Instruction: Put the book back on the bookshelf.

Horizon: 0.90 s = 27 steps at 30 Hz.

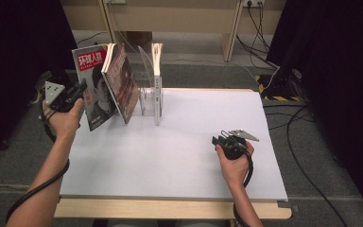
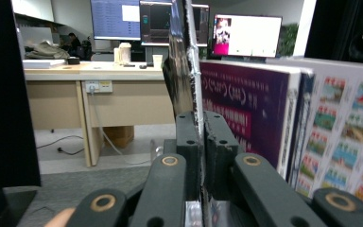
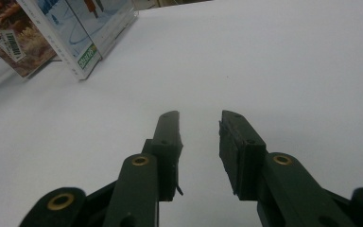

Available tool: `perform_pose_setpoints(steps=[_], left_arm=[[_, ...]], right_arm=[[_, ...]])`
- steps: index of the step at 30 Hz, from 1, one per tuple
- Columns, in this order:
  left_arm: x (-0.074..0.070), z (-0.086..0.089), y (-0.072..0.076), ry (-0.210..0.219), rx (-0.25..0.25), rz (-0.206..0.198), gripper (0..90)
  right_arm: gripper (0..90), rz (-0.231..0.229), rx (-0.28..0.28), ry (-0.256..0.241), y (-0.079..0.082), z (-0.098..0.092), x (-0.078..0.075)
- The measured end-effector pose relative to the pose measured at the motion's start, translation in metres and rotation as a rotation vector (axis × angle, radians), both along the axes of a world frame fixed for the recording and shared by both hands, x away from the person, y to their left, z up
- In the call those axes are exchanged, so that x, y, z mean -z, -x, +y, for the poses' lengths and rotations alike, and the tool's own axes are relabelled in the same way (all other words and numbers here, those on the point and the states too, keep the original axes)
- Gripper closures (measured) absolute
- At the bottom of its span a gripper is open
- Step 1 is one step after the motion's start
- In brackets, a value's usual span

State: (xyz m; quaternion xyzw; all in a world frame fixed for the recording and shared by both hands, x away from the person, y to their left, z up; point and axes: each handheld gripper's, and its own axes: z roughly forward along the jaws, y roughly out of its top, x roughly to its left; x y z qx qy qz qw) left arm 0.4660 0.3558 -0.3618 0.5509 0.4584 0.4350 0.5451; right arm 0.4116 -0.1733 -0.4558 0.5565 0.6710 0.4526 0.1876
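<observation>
Left tool [image 1: 79,89] is clamped on the edge of a magazine [image 1: 93,87], held upright at the counter's [image 1: 194,156] far left beside a second leaning magazine [image 1: 123,82] and the clear rack [image 1: 147,90]. Right tool [image 1: 221,140] rests idle on the counter, jaws apart, holding nothing. Judged midway: magazine gripped, not yet seated in the rack
</observation>
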Motion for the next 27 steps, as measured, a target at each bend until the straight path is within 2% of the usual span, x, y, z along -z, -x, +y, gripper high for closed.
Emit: perform_pose_setpoints(steps=[1, 4, 6, 7, 13, 20, 27], left_arm=[[0.0, 0.0, 0.0, 0.0, 0.0, 0.0, 84.3], [0.01, 0.004, 0.014, -0.013, 0.008, 0.03, 83.7], [0.014, 0.004, 0.018, -0.029, 0.012, 0.039, 82.8], [0.021, 0.002, 0.025, -0.054, 0.032, 0.054, 82.3], [0.038, -0.006, 0.042, -0.051, 0.059, 0.068, 81.7], [0.049, -0.012, 0.048, -0.039, 0.083, 0.095, 80.7], [0.044, -0.016, 0.045, -0.02, 0.108, 0.093, 76.0]], right_arm=[[68.3, 0.0, 0.0, 0.0, 0.0, 0.0, 0.0], [68.3, 0.0, -0.004, 0.002, 0.0, 0.0, 0.0], [68.3, 0.001, -0.003, 0.001, 0.0, 0.0, 0.0], [68.3, 0.001, -0.002, 0.0, 0.0, 0.001, 0.0], [68.2, 0.002, -0.004, 0.003, 0.0, 0.001, 0.0], [68.2, 0.004, -0.003, -0.002, 0.0, 0.001, 0.0], [68.0, 0.017, 0.001, -0.01, 0.001, 0.002, 0.001]])
